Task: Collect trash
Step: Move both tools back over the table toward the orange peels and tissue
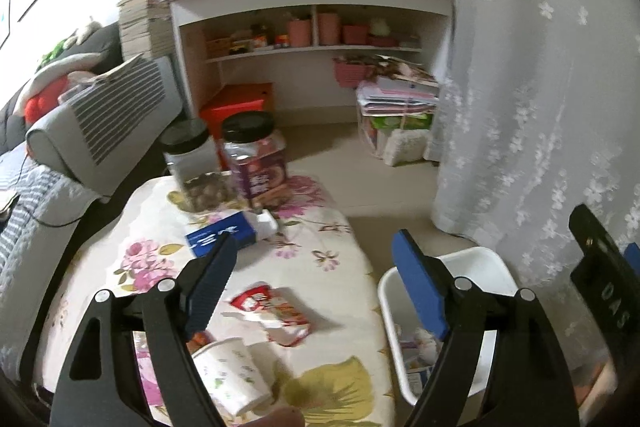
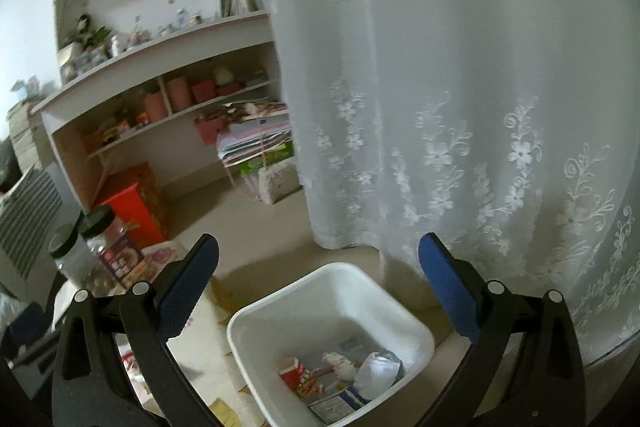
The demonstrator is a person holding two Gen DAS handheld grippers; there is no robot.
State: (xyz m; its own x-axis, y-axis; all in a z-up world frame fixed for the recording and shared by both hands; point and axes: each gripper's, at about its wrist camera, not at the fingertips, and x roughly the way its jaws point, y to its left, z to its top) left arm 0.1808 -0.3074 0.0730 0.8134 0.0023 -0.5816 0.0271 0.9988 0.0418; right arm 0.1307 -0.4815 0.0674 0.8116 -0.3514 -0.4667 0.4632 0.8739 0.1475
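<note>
Trash bin (image 2: 256, 331), white and holding wrappers, sits below and between the right gripper (image 2: 320, 259) fingers, which are spread wide and empty. Left gripper (image 1: 316, 255), likewise released and grasping nothing, hangs over a floral table (image 1: 340, 379); 1 paper cup (image 1: 236, 375) and 1 red wrapper (image 1: 276, 311) lie beneath it.

Two black-lidded jars (image 1: 224, 159), one blue box (image 1: 222, 233), one paper cup (image 1: 232, 375), one red wrapper (image 1: 272, 311), one white bin (image 2: 332, 311).

The letters "DAS" run along a black part (image 1: 610, 297) at the left-wrist view's right edge.
</note>
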